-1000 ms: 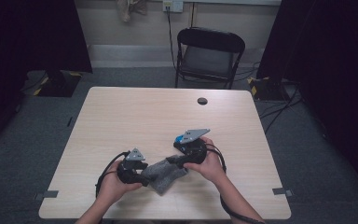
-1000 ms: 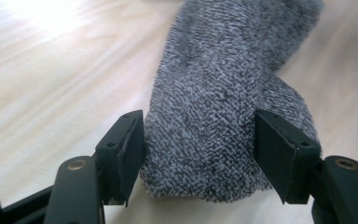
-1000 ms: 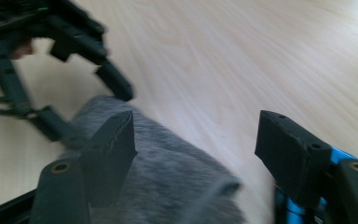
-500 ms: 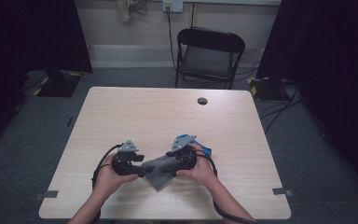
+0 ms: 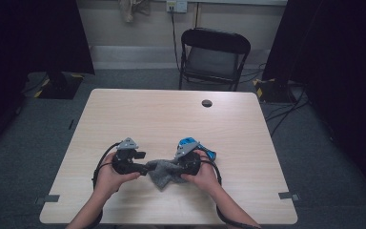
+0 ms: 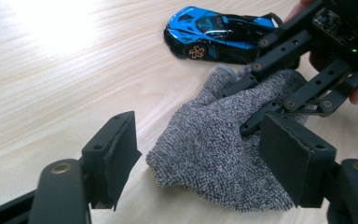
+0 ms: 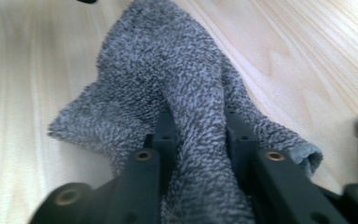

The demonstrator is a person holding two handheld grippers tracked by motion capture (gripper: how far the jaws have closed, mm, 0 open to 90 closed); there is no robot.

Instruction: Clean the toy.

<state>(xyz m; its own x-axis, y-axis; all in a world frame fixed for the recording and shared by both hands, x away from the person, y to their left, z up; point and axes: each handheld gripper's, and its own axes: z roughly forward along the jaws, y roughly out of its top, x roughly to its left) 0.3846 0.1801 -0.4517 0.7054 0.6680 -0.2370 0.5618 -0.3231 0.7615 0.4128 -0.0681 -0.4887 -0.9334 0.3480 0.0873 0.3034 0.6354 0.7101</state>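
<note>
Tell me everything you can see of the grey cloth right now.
The grey cloth is a small piece of looped, mottled terry-like fabric, crumpled in folds on the wooden table, near the person's edge. The right gripper, whose jaws have just been closing, pinches a raised fold of it. The left gripper stands open around its near corner, pads not pressing. A blue toy car sits just beyond it; whether they touch I cannot tell.
</note>
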